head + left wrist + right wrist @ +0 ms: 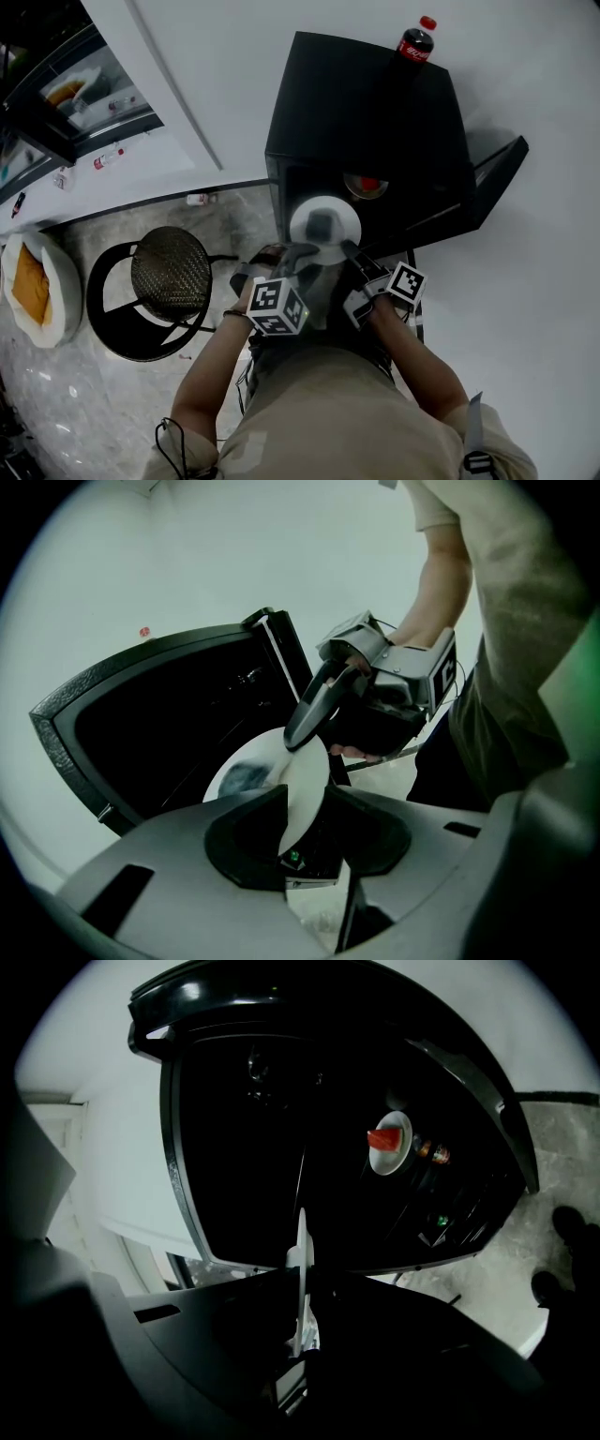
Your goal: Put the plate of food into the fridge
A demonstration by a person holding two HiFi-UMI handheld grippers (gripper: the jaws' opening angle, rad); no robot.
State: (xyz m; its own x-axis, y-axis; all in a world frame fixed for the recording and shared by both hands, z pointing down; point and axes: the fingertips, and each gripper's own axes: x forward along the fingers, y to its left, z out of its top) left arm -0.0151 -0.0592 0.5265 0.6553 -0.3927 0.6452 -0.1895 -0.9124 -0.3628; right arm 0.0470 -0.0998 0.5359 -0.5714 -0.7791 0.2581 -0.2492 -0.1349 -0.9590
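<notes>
"So, head view first: what does the plate (323, 225) look like?"
"Round and white, with a dark lump of food (322, 223) at its centre. It sits mid-frame, face up toward the camera, at the open mouth of the black fridge (375, 103). The left gripper (298, 251) has its lower-left rim and the right gripper (349, 248) its lower-right rim."
"And the room?"
"White wall, a cola bottle (415, 42) on the fridge top, and the fridge door (497, 173) swung out to the right. A woven-seat stool (171, 272) stands on the marbled floor (56, 375) at lower left."
"Left gripper view?"
"The plate's rim runs up the centre, pinched between this gripper's fingers (246, 832). The disc tilts away toward the dark fridge opening at left. Being round, it has no long axis."
"Right gripper view?"
"The plate shows edge-on, a thin white vertical line at centre, nipped between the fingers (234, 1307). Behind it the fridge interior fills the frame, with a white bowl (389, 1143) of something red at upper right and marbled floor at the right edge."
</notes>
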